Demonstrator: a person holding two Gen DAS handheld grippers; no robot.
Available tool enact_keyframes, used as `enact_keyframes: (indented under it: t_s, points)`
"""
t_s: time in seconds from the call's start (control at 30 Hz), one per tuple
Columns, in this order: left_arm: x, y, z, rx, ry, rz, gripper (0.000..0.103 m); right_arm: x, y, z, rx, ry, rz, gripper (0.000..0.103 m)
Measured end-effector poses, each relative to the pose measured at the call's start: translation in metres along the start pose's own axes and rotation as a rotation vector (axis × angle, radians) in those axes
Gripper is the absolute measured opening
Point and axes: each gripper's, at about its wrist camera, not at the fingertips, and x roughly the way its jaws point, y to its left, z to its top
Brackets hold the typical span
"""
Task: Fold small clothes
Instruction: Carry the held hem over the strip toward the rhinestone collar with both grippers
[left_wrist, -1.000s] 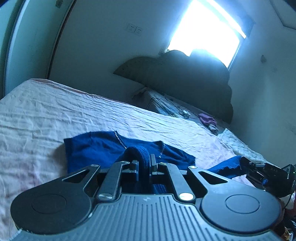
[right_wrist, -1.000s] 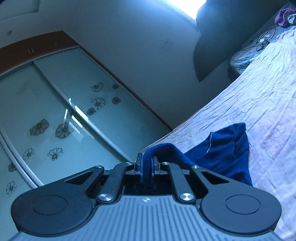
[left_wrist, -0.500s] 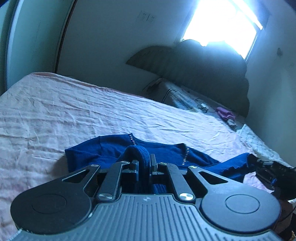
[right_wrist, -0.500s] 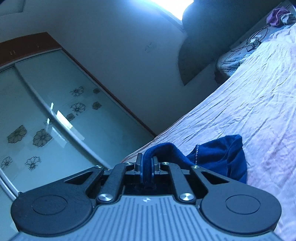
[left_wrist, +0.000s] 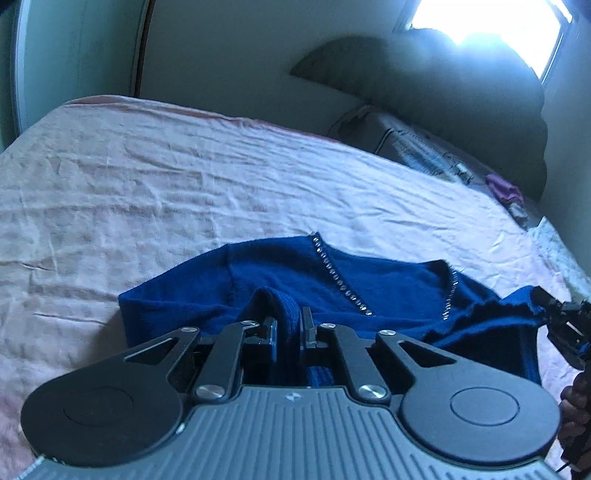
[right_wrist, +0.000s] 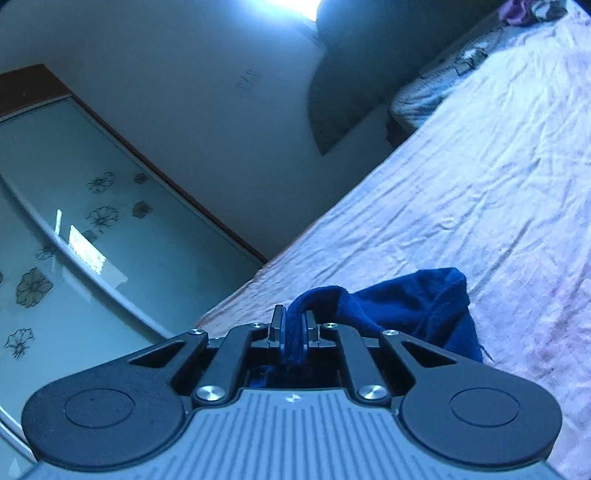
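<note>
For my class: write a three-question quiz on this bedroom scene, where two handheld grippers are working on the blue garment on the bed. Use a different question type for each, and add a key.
1. True or false: the left gripper and the right gripper each have blue garment fabric pinched between their fingers.
2. Multiple choice: the garment lies on A) a wooden floor, B) a wrinkled pink bedsheet, C) a chair.
3. Fill in: a line of small shiny ____ runs along the garment's neckline.

Key: 1 true; 2 B; 3 studs.
</note>
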Motion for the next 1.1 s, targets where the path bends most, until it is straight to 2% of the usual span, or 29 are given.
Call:
enact_keyframes:
  t_s: [0.13,0.2,0.57,0.73,0.83,0.93,1.0,1.07,1.1]
  points:
    - [0.011,-0.003,0.0,0.023,0.012,0.035,0.016,0.013,-0.007,0.0,0.016,0.013,-0.024,0.008]
    - [0.015,-0.003,0.0,0.028,0.015,0.045,0.026,0.019,-0.008,0.001,0.018,0.017,-0.042,0.008]
    - [0.027,-0.008,0.004,0.046,0.038,0.076,0.027,0.042,-0.02,0.003,0.06,0.043,-0.089,0.009]
    - [0.029,-0.006,0.007,0.022,0.066,0.067,0.032,0.048,-0.026,0.002,0.081,0.052,-0.109,0.01]
    - [0.025,0.0,0.011,-0.033,0.074,0.041,0.041,0.048,-0.025,0.003,0.072,0.045,-0.115,0.01]
    - [0.021,0.005,0.015,-0.088,0.069,0.004,0.057,0.048,-0.018,0.006,0.035,0.038,-0.115,0.01]
    - [0.019,0.008,0.018,-0.102,0.054,0.024,0.093,0.049,-0.014,0.007,0.015,0.034,-0.134,0.01]
    - [0.013,0.012,0.021,-0.115,0.015,0.033,0.099,0.054,-0.014,0.009,0.019,0.038,-0.167,0.011]
    - [0.011,0.015,0.023,-0.126,0.012,0.02,0.099,0.055,-0.015,0.01,0.028,0.037,-0.189,0.016]
